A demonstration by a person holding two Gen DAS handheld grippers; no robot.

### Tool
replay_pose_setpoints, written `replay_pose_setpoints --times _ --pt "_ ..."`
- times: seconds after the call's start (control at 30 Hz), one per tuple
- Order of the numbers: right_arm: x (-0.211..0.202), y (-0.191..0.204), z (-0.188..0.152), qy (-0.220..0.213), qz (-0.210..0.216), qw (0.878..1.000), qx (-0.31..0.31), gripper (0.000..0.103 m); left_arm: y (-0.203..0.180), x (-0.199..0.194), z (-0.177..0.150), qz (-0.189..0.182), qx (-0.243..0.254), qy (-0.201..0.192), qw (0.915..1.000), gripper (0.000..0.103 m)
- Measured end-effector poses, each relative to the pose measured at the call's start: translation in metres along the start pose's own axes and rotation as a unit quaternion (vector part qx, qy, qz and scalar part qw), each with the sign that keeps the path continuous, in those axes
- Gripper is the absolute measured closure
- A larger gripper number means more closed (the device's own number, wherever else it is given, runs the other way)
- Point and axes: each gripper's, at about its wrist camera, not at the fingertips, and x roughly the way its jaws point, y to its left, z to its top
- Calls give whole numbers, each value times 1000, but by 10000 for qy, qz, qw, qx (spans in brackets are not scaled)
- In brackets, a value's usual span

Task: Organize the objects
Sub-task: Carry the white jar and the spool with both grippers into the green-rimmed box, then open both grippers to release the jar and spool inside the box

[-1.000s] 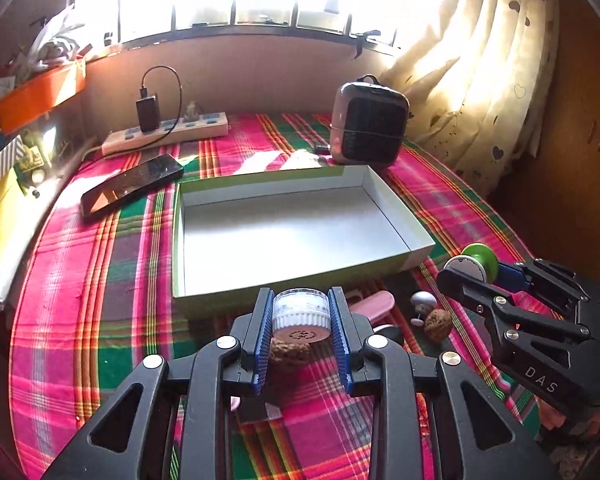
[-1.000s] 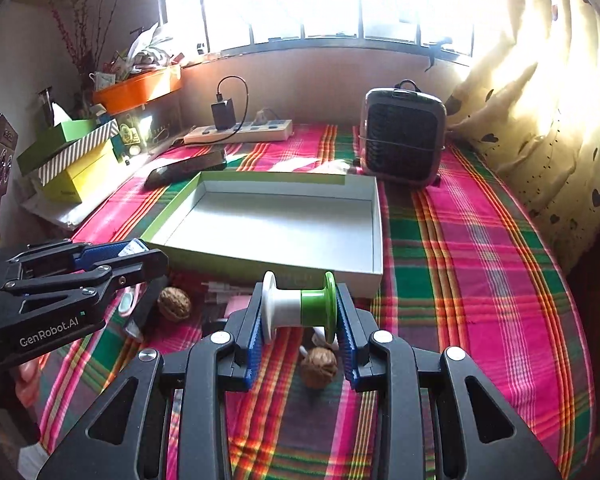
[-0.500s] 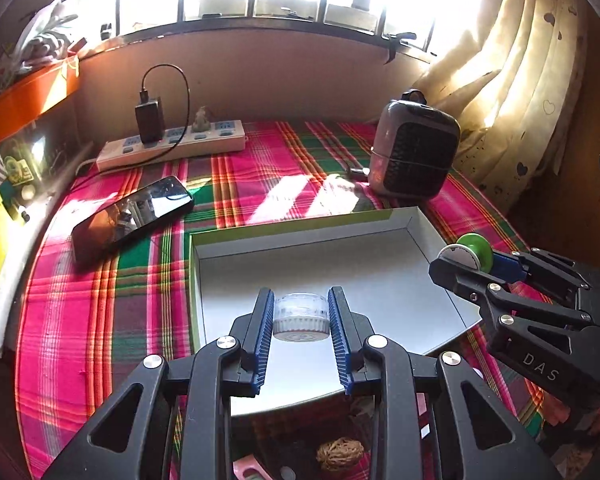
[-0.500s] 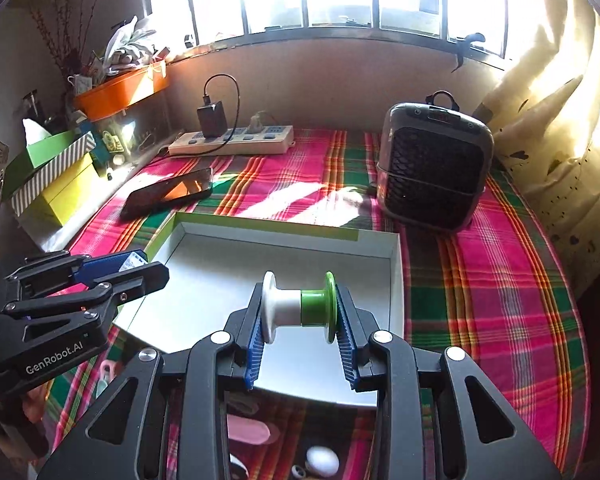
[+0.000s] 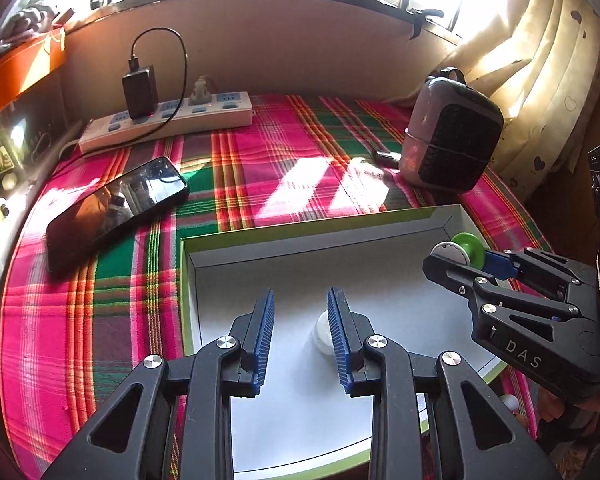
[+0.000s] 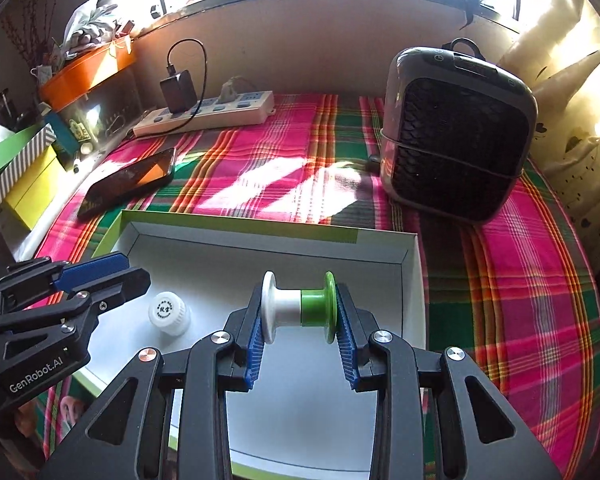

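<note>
Inspecting left to right, you have the following on record.
Phone [image 5: 116,208]: lying flat on the plaid cloth [image 5: 292,168], just left of the tray.
Power strip [image 5: 168,120]: against the back wall, with a black charger plugged in.
Left gripper [image 5: 300,320]: your claw is released, fingers spread above the tray floor.
Jar [image 6: 169,313]: small, white, resting inside the tray [image 6: 260,232] on its left half, free of your fingers.
Right gripper [image 6: 298,312]: clenched on the spool [image 6: 300,306], white end left, green end right, held over the tray.
Heater [image 6: 456,132]: upright on the cloth, beyond the tray's far right corner.
</note>
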Motion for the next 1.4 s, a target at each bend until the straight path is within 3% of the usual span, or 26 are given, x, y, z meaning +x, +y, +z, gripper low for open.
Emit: replay_pose_setpoints --times 0.63,0.7,0.77,0.83,1.4 --pt "21 -4 3 280 -262 9992 -87 70 3 8 -3 -25 16 132 9999 73" --pt "21 -4 3 274 -249 9993 -67 67 4 7 -3 -24 -18 122 9999 71" --pt "20 -5 3 240 -253 9994 -57 54 5 5 -3 -32 -47 110 9999 69" --pt "18 -5 3 216 -232 9995 -51 51 5 4 -3 -57 -71 109 9999 67" --pt "-12 -12 -8 -27 -187 9997 147 49 10 -31 -20 41 -165 -121 9998 60"
